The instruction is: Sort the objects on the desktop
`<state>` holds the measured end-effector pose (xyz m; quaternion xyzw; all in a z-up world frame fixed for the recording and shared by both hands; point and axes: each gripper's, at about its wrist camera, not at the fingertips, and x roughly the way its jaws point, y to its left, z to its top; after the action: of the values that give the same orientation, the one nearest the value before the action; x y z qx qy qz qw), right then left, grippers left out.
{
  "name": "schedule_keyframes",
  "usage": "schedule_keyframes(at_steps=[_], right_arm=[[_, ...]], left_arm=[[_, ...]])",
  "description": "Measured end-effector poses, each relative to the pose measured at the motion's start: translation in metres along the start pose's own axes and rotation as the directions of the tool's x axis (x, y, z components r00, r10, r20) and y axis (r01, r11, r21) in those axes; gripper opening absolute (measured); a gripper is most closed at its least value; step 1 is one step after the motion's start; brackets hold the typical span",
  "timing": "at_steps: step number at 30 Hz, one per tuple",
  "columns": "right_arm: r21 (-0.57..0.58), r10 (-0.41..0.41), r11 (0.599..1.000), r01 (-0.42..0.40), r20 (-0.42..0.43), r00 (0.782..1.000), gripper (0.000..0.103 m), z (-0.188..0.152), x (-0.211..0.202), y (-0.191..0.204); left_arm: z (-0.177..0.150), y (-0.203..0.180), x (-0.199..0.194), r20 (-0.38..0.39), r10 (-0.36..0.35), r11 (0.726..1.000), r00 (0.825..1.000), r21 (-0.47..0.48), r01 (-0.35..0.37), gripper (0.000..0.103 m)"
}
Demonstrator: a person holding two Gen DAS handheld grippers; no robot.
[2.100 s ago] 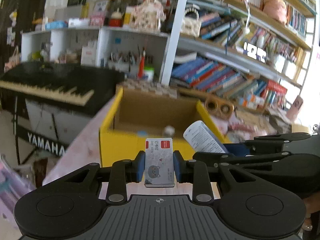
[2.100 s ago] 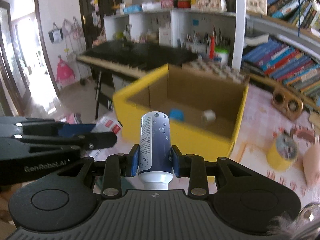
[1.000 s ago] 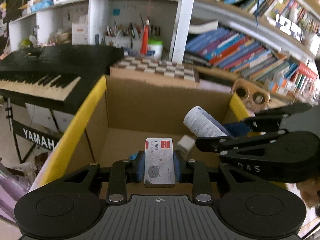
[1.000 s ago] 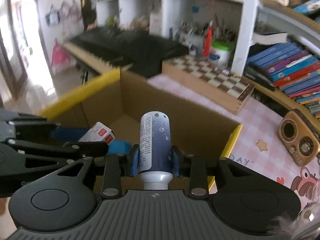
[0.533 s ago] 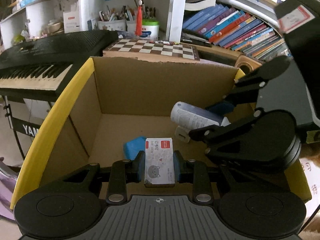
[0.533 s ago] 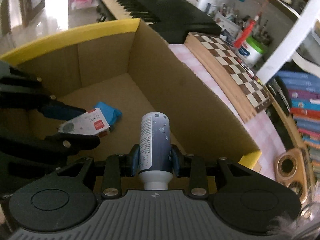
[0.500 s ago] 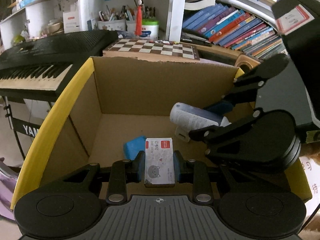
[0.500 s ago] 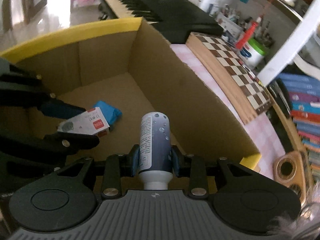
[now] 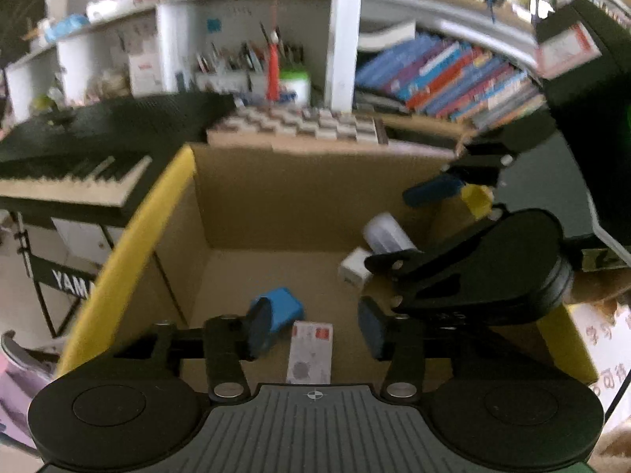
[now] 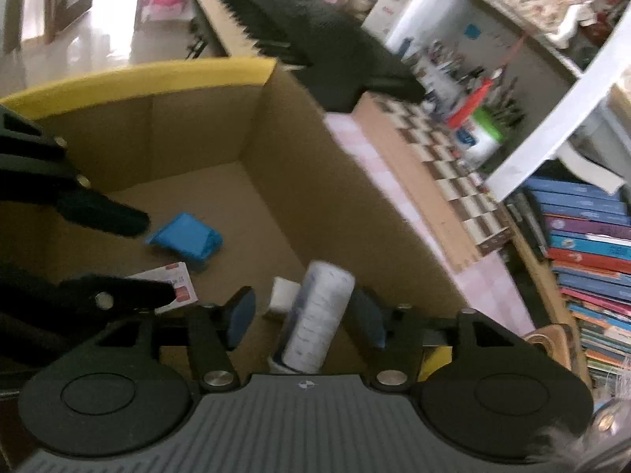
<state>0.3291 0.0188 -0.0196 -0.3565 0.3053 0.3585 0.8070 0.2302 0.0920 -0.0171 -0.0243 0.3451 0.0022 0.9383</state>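
Both grippers hang over the open cardboard box with a yellow rim (image 9: 130,244). My left gripper (image 9: 314,331) has its jaws opening; the small white and red card box (image 9: 310,351) sits loose between them, clear of both pads. My right gripper (image 10: 303,317) is opening too, and the white and dark blue bottle (image 10: 315,315) tilts freely between its pads. On the box floor lie a blue packet (image 10: 185,236), a small white cube (image 10: 284,293) and the card box (image 10: 173,280). In the left wrist view the bottle (image 9: 388,232) shows between the right gripper's fingers (image 9: 434,189).
A black keyboard (image 9: 79,165) stands left of the box. A chessboard (image 9: 299,126) lies behind it on the pink table. Bookshelves (image 9: 445,75) fill the back right. A wooden radio (image 10: 548,339) sits at the table's right.
Both grippers have gone from shut to open. The card box has slipped down out of the left pads, and the bottle has tipped loose between the right pads. The right gripper has rolled.
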Motion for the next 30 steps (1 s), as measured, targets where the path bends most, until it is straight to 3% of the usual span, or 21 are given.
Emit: schedule_keyframes(at_steps=[4,7,12,21,26,30], right_arm=[[0.096,-0.029,0.995,0.020,0.095,0.995,0.064,-0.007,-0.026,-0.007],[0.184,-0.080,0.981,0.055,0.135,0.988,0.064,-0.012,-0.045,-0.011],[0.326,-0.174,0.940,0.100,0.209,0.962,0.066,-0.023,-0.084,-0.010],[0.503,-0.375,0.840,0.201,0.272,0.886,0.073,-0.053,-0.144,0.010],[0.541,-0.428,0.807,0.235,0.262,0.865,0.073,-0.068,-0.166,0.033],[0.562,-0.445,0.788,0.251,0.239,0.863,0.074,-0.081,-0.180,0.054]], left_arm=[[0.005,0.001,-0.020,0.076,-0.004,1.000,0.997,-0.008,0.005,0.066],[0.010,0.001,-0.037,0.135,0.000,1.000,0.991,0.005,-0.001,0.073],[0.013,0.005,-0.061,0.220,0.018,1.000,0.975,-0.010,-0.016,0.085],[-0.002,0.018,-0.100,0.277,0.053,0.997,0.959,-0.064,-0.037,0.089],[-0.019,0.021,-0.118,0.277,0.044,0.997,0.960,-0.070,-0.026,0.089],[-0.035,0.022,-0.130,0.263,0.030,0.997,0.964,-0.070,-0.011,0.089]])
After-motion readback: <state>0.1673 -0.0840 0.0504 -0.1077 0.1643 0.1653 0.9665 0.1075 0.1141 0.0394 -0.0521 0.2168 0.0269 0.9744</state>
